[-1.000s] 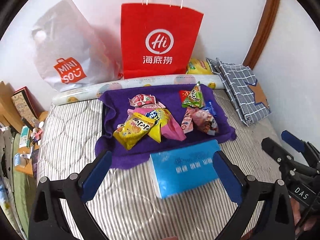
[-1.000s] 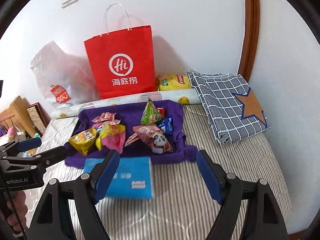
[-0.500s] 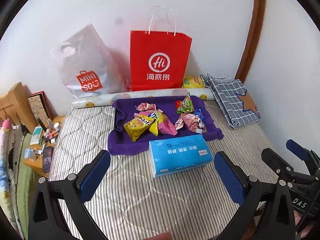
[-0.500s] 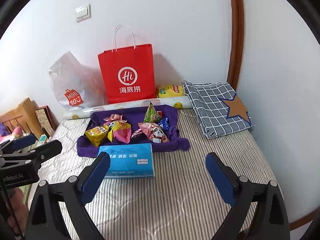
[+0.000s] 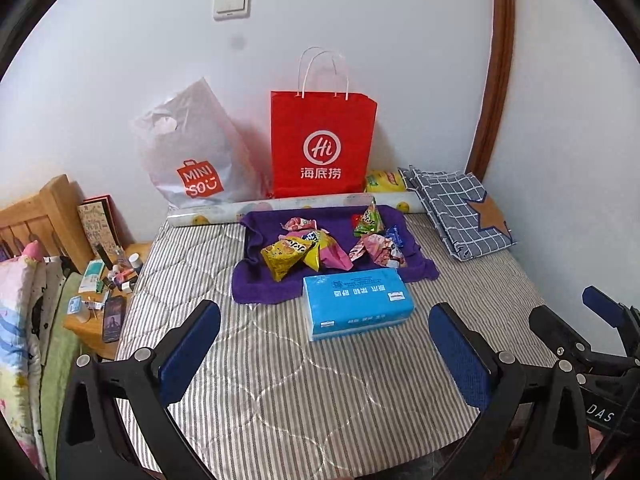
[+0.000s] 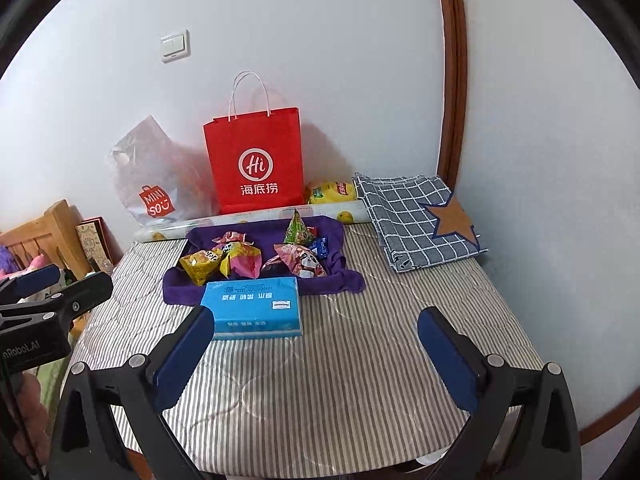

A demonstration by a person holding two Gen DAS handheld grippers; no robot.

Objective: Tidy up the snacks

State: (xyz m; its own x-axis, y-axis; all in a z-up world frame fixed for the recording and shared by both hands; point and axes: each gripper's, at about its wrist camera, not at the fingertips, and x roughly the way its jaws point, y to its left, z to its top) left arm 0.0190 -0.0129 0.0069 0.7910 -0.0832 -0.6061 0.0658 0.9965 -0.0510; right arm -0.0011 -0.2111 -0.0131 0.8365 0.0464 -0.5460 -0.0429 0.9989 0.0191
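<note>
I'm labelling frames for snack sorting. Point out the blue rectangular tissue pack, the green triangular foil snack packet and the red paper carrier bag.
Blue rectangular tissue pack (image 5: pixel 357 300): left wrist view, top face.
Green triangular foil snack packet (image 6: pixel 298 229): right wrist view, front face.
Red paper carrier bag (image 5: pixel 322 148): left wrist view, white round logo.

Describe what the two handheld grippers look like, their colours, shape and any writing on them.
Both are alike: the left gripper and right gripper each have two black plastic arms fixed with silver bolts, ending in flat, dark blue padded jaws. Seen from the side, the left gripper's black body bears white lettering, partly cut off, ending "nRobot.AI". The right one's body shows white letters "DAS". No sleeve is visible.
</note>
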